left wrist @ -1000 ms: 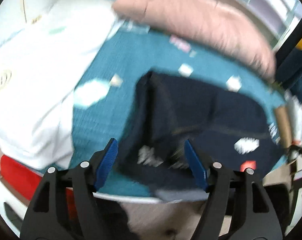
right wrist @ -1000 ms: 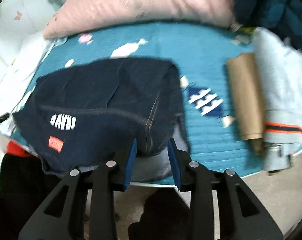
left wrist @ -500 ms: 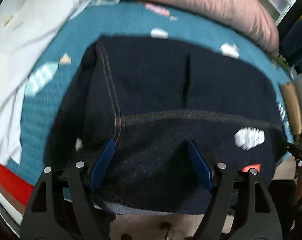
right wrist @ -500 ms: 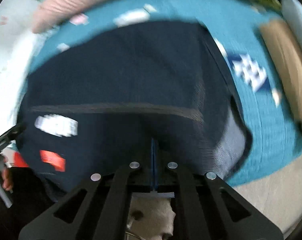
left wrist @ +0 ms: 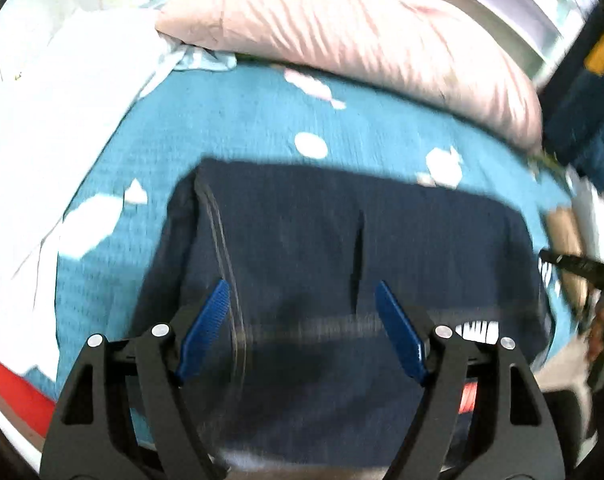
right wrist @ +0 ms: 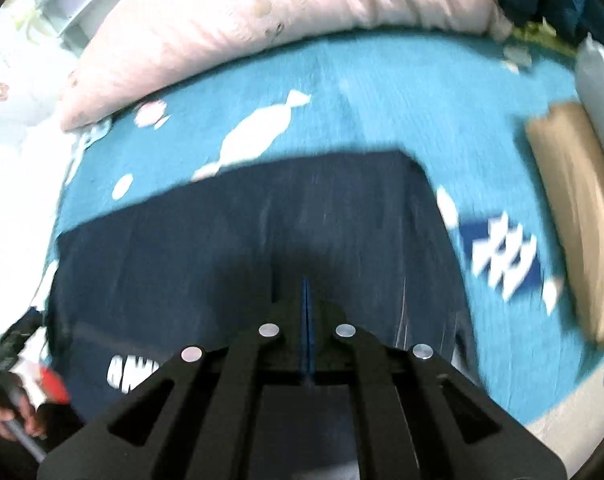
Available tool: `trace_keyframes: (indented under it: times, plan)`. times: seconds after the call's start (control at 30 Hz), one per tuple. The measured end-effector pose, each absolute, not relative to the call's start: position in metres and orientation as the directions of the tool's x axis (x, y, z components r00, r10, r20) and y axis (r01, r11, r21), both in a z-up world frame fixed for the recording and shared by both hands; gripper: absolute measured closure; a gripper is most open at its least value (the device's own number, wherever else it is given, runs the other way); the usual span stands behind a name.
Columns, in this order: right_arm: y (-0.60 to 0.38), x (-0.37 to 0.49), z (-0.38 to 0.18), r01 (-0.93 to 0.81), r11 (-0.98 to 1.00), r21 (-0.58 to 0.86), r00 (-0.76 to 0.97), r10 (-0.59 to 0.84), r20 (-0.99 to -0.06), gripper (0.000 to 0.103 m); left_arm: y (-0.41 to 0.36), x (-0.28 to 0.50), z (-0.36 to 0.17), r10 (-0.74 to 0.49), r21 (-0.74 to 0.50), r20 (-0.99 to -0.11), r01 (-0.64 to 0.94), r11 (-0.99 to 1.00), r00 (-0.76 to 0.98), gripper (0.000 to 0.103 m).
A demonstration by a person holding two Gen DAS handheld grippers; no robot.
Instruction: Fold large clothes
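Both grippers have come forward and lower over the jeans since a second ago, when only the near edge of the cloth sat by their tips; now dark denim fills the lower half of each view. The left gripper tilts steeply down, its blue pads standing wide apart, a little wider than before, with nothing pinched; the denim spreads beneath and between them, and whether the tips touch it is lost in blur. A stitched seam runs just inside its left pad, up toward the far left corner of the fold.

The right gripper also points steeply down. Its jaws, which stood partly apart a second ago, have snapped together so that only a thin blue line shows between them. Whether cloth is caught there cannot be told; the fingers lie over the denim.

Folded into a broad rectangle, the jeans lie on the teal bedspread with the long axis running across both views, side to side in front of the jaws. White lettering sits just right of the left gripper's right finger. Beyond the far edge of the jeans, well ahead of both sets of jaws, lies a pink pillow. A tan folded cloth lies well to the right of the right gripper.
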State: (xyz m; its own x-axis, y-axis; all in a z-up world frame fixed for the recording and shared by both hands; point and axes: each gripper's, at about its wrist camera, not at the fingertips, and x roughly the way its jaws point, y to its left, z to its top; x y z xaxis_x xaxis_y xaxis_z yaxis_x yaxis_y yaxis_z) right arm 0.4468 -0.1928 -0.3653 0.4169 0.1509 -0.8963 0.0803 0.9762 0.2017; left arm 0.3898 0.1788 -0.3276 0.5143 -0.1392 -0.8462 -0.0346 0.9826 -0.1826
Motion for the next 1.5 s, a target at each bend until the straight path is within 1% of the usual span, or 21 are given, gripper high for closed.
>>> trace_keyframes:
  times: [0.1, 0.13, 0.2, 0.23, 0.27, 0.33, 0.4, 0.43, 0.5, 0.53, 0.6, 0.67, 0.8, 0.83, 0.9, 1.0, 1.07, 1.13, 1.27, 1.33, 1.5]
  plan:
    - [-0.192, 0.479, -0.374, 0.100, 0.974, 0.204, 0.422, 0.144, -0.895, 0.102, 0.184, 0.435, -0.332, -0.096, -0.145, -0.855, -0.059, 0.988, 0.510, 0.026]
    - [-0.192, 0.488, -0.379, 0.099, 0.970, 0.222, 0.420, 0.162, -0.893, 0.102, 0.183, 0.452, -0.338, -0.089, -0.137, -0.866, -0.061, 0.989, 0.493, 0.026]
    - [-0.191, 0.498, -0.391, 0.092, 0.981, 0.170, 0.389, 0.122, -0.913, 0.102, 0.181, 0.473, -0.350, -0.058, -0.096, -0.895, -0.064, 0.993, 0.442, 0.026]
    - [-0.189, 0.503, -0.402, 0.084, 0.986, 0.142, 0.363, 0.102, -0.926, 0.103, 0.181, 0.483, -0.360, -0.022, -0.056, -0.912, -0.071, 0.996, 0.411, 0.026]
    - [-0.190, 0.506, -0.415, 0.090, 0.986, 0.143, 0.327, 0.107, -0.939, 0.103, 0.180, 0.490, -0.369, -0.008, -0.041, -0.925, -0.078, 0.996, 0.380, 0.026]
    - [-0.194, 0.507, -0.429, 0.113, 0.979, 0.168, 0.314, 0.126, -0.941, 0.103, 0.184, 0.495, -0.382, -0.009, -0.040, -0.944, -0.089, 0.995, 0.328, 0.027]
    - [-0.196, 0.503, -0.432, 0.142, 0.973, 0.180, 0.319, 0.127, -0.939, 0.103, 0.186, 0.499, -0.390, -0.013, -0.042, -0.951, -0.086, 0.995, 0.309, 0.027]
    - [-0.192, 0.503, -0.429, 0.138, 0.978, 0.157, 0.317, 0.106, -0.942, 0.103, 0.186, 0.499, -0.392, -0.012, -0.038, -0.954, -0.080, 0.996, 0.298, 0.027]
    - [-0.185, 0.497, -0.416, 0.134, 0.984, 0.121, 0.336, 0.070, -0.939, 0.101, 0.187, 0.501, -0.394, -0.021, -0.046, -0.957, -0.081, 0.996, 0.288, 0.026]
    - [-0.181, 0.492, -0.406, 0.132, 0.982, 0.132, 0.360, 0.077, -0.930, 0.101, 0.187, 0.502, -0.393, -0.025, -0.049, -0.957, -0.077, 0.996, 0.288, 0.026]
    - [-0.167, 0.482, -0.390, 0.103, 0.970, 0.219, 0.401, 0.162, -0.902, 0.101, 0.189, 0.501, -0.392, -0.039, -0.063, -0.956, -0.074, 0.995, 0.292, 0.026]
    - [-0.135, 0.473, -0.380, 0.031, 0.959, 0.282, 0.401, 0.246, -0.882, 0.101, 0.191, 0.501, -0.389, -0.060, -0.088, -0.950, -0.081, 0.993, 0.307, 0.025]
    - [-0.077, 0.465, -0.381, -0.071, 0.934, 0.351, 0.354, 0.353, -0.866, 0.101, 0.203, 0.492, -0.379, -0.123, -0.166, -0.929, -0.097, 0.981, 0.348, 0.022]
    - [-0.062, 0.466, -0.386, -0.089, 0.933, 0.348, 0.341, 0.357, -0.869, 0.101, 0.205, 0.490, -0.377, -0.131, -0.177, -0.926, -0.100, 0.979, 0.354, 0.022]
    - [-0.046, 0.465, -0.398, -0.111, 0.931, 0.349, 0.307, 0.366, -0.878, 0.101, 0.211, 0.485, -0.372, -0.147, -0.201, -0.916, -0.111, 0.973, 0.373, 0.017]
    - [-0.037, 0.464, -0.426, -0.105, 0.946, 0.306, 0.275, 0.323, -0.905, 0.103, 0.217, 0.480, -0.368, -0.150, -0.209, -0.912, -0.118, 0.971, 0.383, 0.017]
    - [-0.044, 0.467, -0.432, -0.067, 0.937, 0.342, 0.265, 0.347, -0.900, 0.103, 0.222, 0.477, -0.366, -0.149, -0.208, -0.912, -0.118, 0.971, 0.383, 0.017]
    - [-0.043, 0.468, -0.431, -0.067, 0.939, 0.337, 0.252, 0.343, -0.905, 0.103, 0.226, 0.474, -0.365, -0.143, -0.204, -0.910, -0.121, 0.971, 0.388, 0.017]
    - [-0.032, 0.460, -0.417, -0.101, 0.957, 0.272, 0.264, 0.289, -0.920, 0.103, 0.241, 0.466, -0.362, -0.137, -0.212, -0.909, -0.154, 0.965, 0.393, 0.017]
    - [-0.032, 0.455, -0.408, -0.100, 0.957, 0.273, 0.279, 0.290, -0.915, 0.100, 0.248, 0.461, -0.362, -0.141, -0.222, -0.909, -0.170, 0.960, 0.392, 0.017]
    - [-0.022, 0.439, -0.394, -0.128, 0.952, 0.279, 0.300, 0.305, -0.904, 0.100, 0.254, 0.451, -0.361, -0.133, -0.218, -0.913, -0.184, 0.958, 0.386, 0.017]
